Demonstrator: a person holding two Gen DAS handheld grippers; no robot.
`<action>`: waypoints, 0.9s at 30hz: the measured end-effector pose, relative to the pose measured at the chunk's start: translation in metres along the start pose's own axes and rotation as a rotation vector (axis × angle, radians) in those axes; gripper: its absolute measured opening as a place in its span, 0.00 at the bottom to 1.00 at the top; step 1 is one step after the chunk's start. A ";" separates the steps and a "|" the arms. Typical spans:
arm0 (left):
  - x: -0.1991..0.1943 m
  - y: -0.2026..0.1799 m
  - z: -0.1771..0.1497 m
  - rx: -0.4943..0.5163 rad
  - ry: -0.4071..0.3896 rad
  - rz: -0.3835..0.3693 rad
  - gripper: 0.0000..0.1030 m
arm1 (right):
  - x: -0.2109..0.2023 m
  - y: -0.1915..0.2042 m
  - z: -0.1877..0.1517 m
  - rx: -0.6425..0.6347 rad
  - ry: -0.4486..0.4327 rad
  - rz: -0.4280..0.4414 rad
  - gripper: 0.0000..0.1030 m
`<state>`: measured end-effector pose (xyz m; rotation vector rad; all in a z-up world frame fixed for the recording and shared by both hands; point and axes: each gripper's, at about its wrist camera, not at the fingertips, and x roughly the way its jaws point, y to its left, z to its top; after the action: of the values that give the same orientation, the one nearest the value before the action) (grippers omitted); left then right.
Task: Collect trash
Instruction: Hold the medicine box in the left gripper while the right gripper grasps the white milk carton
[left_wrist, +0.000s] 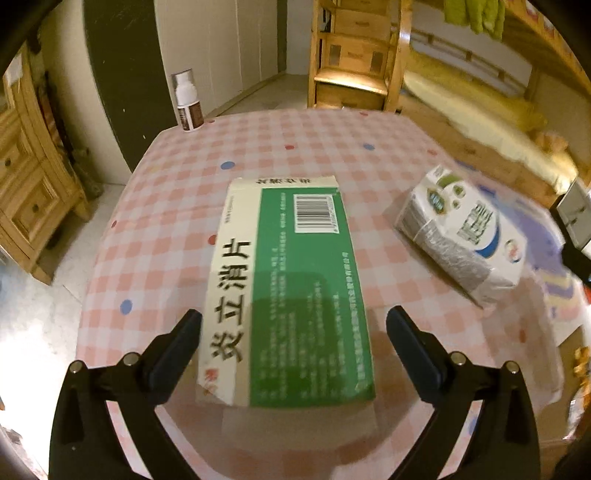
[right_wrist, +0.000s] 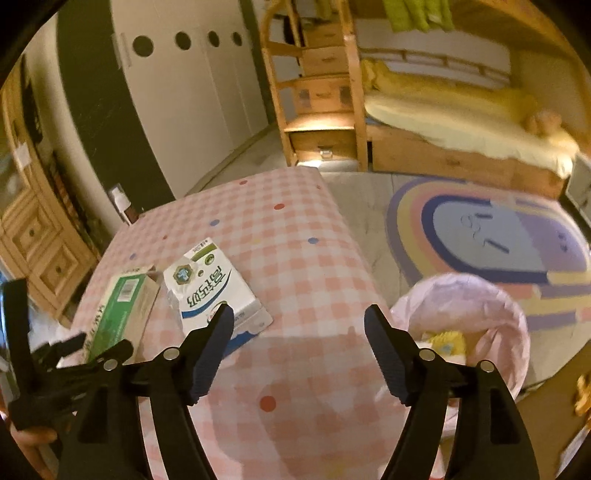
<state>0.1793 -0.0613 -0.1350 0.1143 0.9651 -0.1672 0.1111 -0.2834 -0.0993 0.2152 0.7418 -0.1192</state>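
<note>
A green and white medicine box (left_wrist: 295, 280) lies flat on the pink checked tablecloth (left_wrist: 295, 147). Its near end sits between the fingers of my left gripper (left_wrist: 294, 315), which is open; the right finger stands clear of the box. A white milk carton (left_wrist: 461, 236) lies on its side to the right. In the right wrist view my right gripper (right_wrist: 299, 314) hangs open over bare cloth with nothing in it. The milk carton (right_wrist: 210, 288) is just beyond its left finger, and the green box (right_wrist: 122, 310) is further left.
A bin lined with a pink bag (right_wrist: 469, 321) stands on the floor off the table's right edge, with something yellow inside. A white bottle (left_wrist: 188, 103) stands at the far left corner. Wooden drawers, a bunk bed and a rug surround the table.
</note>
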 end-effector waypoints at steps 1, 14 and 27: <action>0.002 -0.004 0.001 0.014 0.000 0.011 0.93 | 0.002 -0.001 -0.001 -0.006 0.003 -0.003 0.72; -0.032 0.009 -0.002 -0.013 -0.100 -0.059 0.78 | 0.014 0.020 -0.004 -0.152 0.034 0.091 0.85; -0.027 0.035 -0.002 -0.070 -0.072 -0.063 0.78 | 0.060 0.076 -0.006 -0.422 0.111 0.093 0.86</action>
<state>0.1694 -0.0239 -0.1132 0.0136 0.9020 -0.1946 0.1650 -0.2102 -0.1324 -0.1472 0.8487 0.1388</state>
